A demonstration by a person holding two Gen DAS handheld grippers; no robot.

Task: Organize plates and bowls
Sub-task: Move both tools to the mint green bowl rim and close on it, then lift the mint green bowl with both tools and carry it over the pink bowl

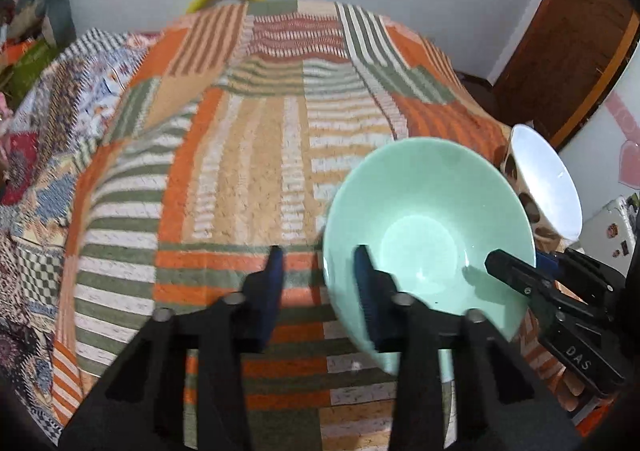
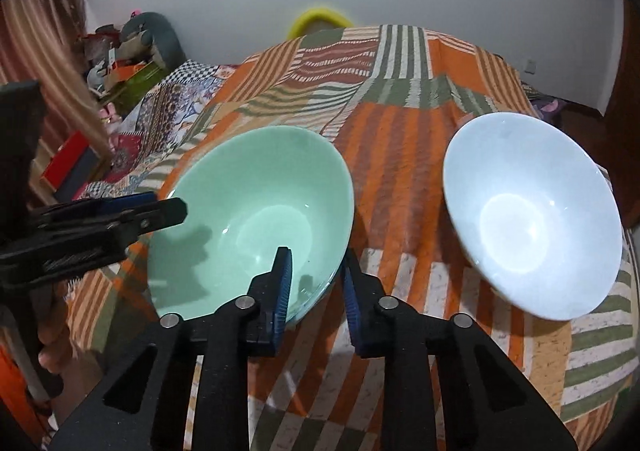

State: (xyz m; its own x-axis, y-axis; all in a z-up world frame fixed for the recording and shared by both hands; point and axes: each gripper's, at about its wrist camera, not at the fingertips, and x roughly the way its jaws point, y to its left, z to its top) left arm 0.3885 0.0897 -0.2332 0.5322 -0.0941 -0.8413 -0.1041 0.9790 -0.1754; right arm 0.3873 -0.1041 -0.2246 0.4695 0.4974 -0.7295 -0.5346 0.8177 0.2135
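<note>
A mint-green bowl (image 1: 424,227) (image 2: 248,219) rests on the striped quilt (image 1: 248,171). My left gripper (image 1: 319,253) straddles the bowl's left rim. One finger is inside the bowl, and the outer one stands off the rim with a strip of cloth showing between. In the right wrist view that gripper (image 2: 160,207) reaches in from the left. My right gripper (image 2: 316,253) clamps the bowl's near right rim, its inner pad on the wall and its outer pad against the edge. It also shows in the left wrist view (image 1: 516,267). A white bowl (image 2: 532,219) (image 1: 548,179) sits to the right.
The quilt (image 2: 400,171) covers a bed that drops off at its right and near edges. A yellow cushion (image 2: 320,21) lies at the far end. Boxes and soft toys (image 2: 128,59) pile up at the left. A wooden door (image 1: 572,51) stands at the right.
</note>
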